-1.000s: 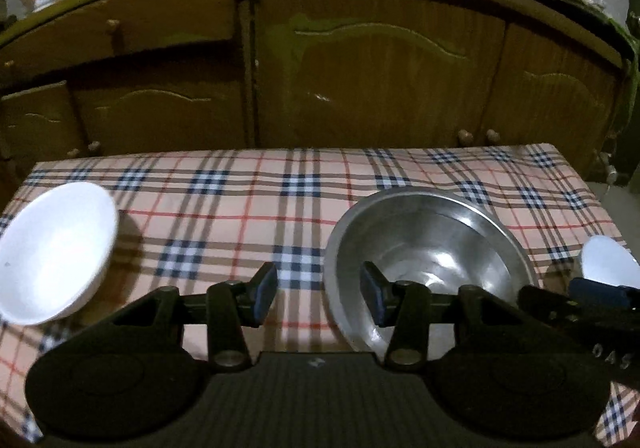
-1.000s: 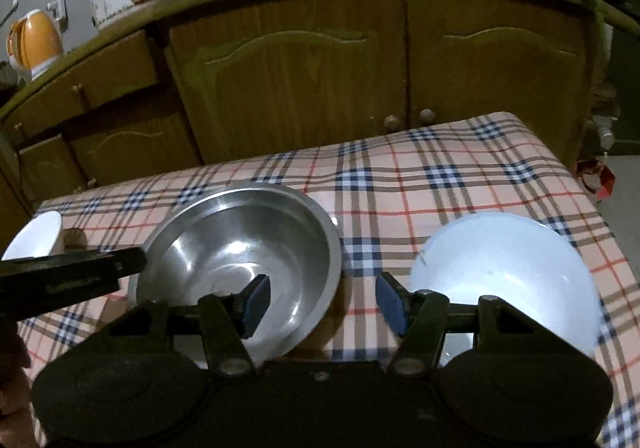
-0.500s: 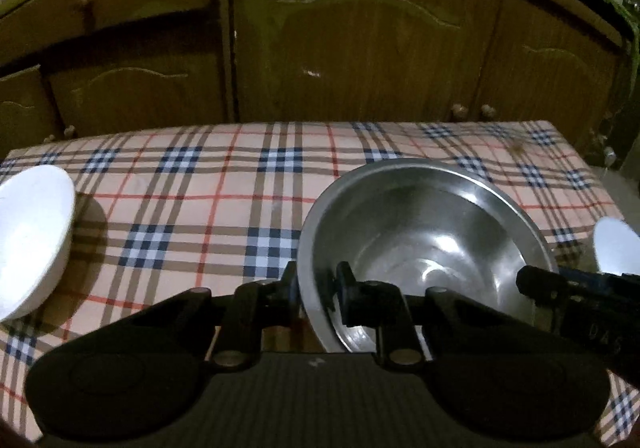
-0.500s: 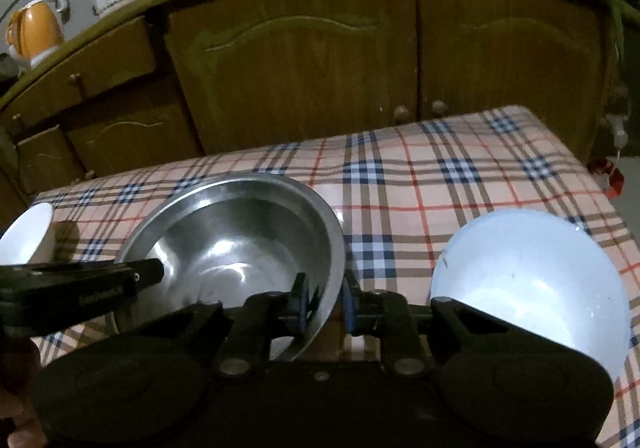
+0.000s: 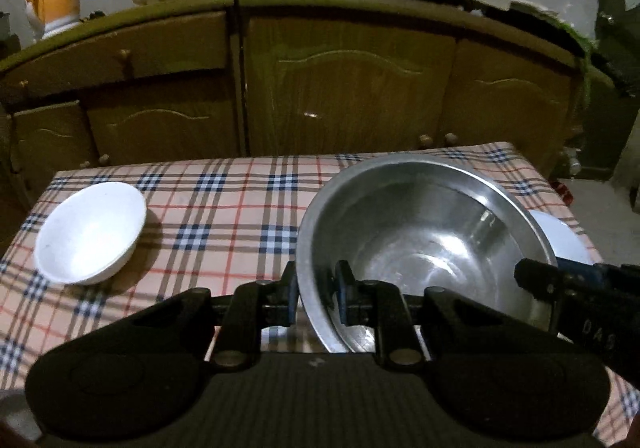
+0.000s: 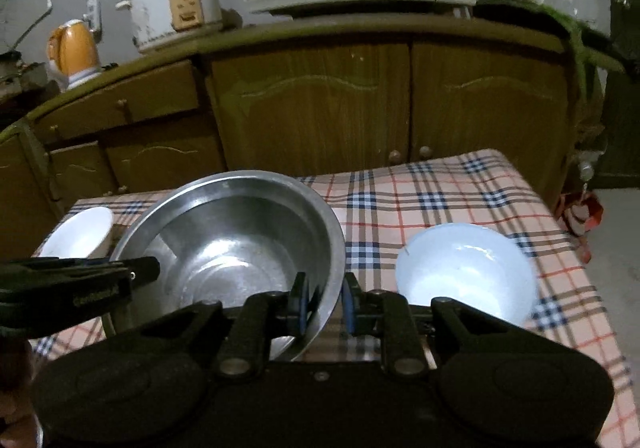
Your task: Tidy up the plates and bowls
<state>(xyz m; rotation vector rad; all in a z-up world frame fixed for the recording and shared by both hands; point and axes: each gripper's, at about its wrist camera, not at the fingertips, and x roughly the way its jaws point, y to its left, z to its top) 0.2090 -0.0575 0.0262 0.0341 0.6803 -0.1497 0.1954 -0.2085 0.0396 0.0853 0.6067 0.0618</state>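
We hold the steel bowl [image 5: 420,244] between us, left gripper [image 5: 316,294] and right gripper [image 6: 324,304] each clamped on opposite rims, with the blue bowl [image 6: 464,272] just right of the right gripper, nearer it.

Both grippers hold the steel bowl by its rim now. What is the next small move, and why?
Probably carry the steel bowl sideways toward the pale blue bowl and keep it level. The left gripper and the right gripper each pinch opposite sides of its rim, and the bowl looks raised off the checked cloth. The white bowl sits apart.
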